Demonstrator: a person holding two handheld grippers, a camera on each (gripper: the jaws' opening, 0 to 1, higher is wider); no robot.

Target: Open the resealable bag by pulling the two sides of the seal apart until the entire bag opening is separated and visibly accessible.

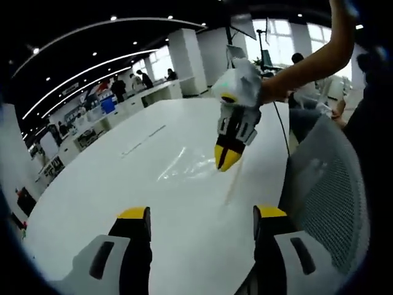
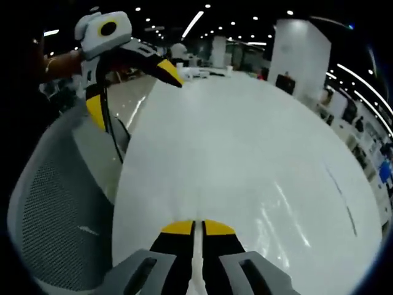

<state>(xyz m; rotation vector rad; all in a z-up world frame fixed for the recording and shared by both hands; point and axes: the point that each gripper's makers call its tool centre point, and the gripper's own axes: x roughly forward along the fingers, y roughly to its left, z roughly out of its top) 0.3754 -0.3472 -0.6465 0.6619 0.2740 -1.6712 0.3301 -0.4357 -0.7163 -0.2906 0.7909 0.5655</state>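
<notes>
Room first: a large open office with ceiling lights, then the white table and a mesh chair. On the table lies the clear bag, with the right gripper, jaws together, seemingly pinching its edge. The left gripper, jaws apart, must next grasp the opposite seal side.

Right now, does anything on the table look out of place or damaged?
Nothing spilled or damaged. The clear resealable plastic bag lies wrinkled on the white table, its edge pinched by the right gripper; the left gripper is open.
</notes>
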